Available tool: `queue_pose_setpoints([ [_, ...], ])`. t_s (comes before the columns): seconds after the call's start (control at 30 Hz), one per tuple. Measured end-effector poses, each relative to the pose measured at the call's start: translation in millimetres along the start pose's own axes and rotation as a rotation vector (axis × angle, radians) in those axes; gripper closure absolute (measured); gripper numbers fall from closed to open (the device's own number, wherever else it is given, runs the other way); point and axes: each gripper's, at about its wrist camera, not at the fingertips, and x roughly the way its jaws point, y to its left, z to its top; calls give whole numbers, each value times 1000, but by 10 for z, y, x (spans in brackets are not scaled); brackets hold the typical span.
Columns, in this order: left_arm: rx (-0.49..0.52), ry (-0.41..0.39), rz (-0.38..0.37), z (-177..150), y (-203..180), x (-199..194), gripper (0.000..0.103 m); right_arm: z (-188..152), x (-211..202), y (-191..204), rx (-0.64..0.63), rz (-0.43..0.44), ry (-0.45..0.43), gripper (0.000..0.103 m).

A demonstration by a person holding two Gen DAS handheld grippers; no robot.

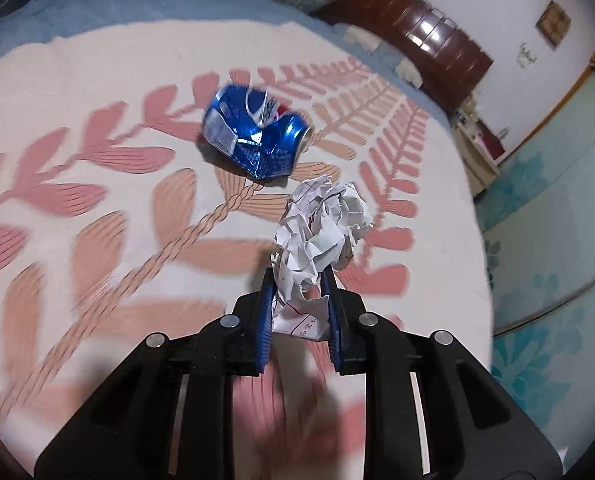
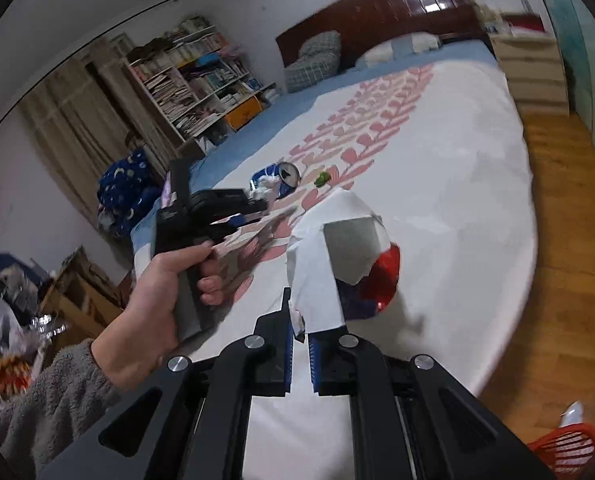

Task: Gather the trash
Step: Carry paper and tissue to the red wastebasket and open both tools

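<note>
Our left gripper (image 1: 299, 280) is clamped on a crumpled white paper ball (image 1: 321, 228), held above the leaf-patterned bedspread (image 1: 97, 160) just beside a crushed blue soda can (image 1: 253, 130). Our right gripper (image 2: 299, 328) pinches a white, red and blue torn wrapper (image 2: 337, 264) over the bed.

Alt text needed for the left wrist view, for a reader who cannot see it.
The left gripper is shut on a crumpled white paper ball, held above a bedspread with a pink leaf pattern. A crushed blue can lies on the bedspread just beyond, apart from the paper.
</note>
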Motion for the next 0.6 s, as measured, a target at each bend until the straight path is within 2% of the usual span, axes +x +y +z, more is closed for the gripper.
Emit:
queue_pose_setpoints([
  [0.17,68,-86,-62,-352,-345,-944,81,-18,-921,-67,8,10,-70,94],
  [0.27,179,-119,-124,-817,-822,-1555,81,-41,-1506,-154,3,3,-125,95],
  [0.33,242,-117,-163,-1088,-1114,-1781,81,-108,-1853,-216,-3,-7,-156,95],
  [0.5,319,-44,-307,-1822,-1864,-2118,81,-428,-2720,-519,-15,-107,-204,94],
  [0.6,362,49,-379,-2331,-2344,-2013,81,-768,-3095,-889,26,-199,-181,94],
])
